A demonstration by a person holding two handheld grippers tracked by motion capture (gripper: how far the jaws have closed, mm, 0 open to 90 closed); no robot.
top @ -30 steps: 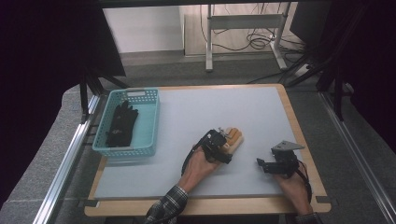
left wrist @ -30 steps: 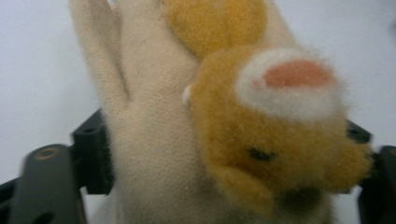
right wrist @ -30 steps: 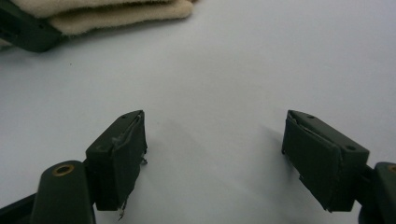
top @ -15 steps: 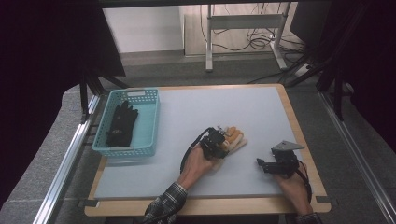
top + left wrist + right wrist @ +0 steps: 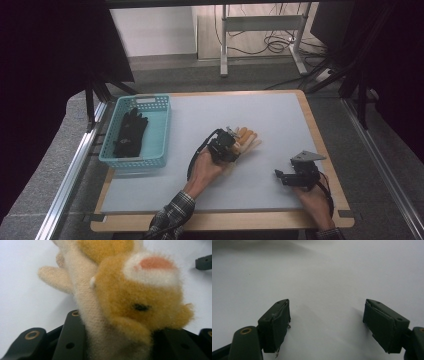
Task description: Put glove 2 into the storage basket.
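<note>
A: High view? Use the basket (image 5: 137,131) as reference.
B: Left gripper (image 5: 231,145) right of basket, clamped on plush toy (image 5: 245,140) above the surface (image 5: 280,120); right gripper (image 5: 285,177) farther right, jaws apart.
A: Left gripper view?
B: Toy (image 5: 130,300) pinched between jaws.
A: Right gripper view?
B: Jaws spread over bare surface (image 5: 324,277).

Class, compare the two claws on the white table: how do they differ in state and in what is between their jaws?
The left claw is shut on the plush toy, its jaws pressing the fuzzy tan body; the right claw stands open with nothing between its jaws. The left claw sits near the table's middle, the right claw near the right edge. Both are black, hand-held, and over the white table.
</note>
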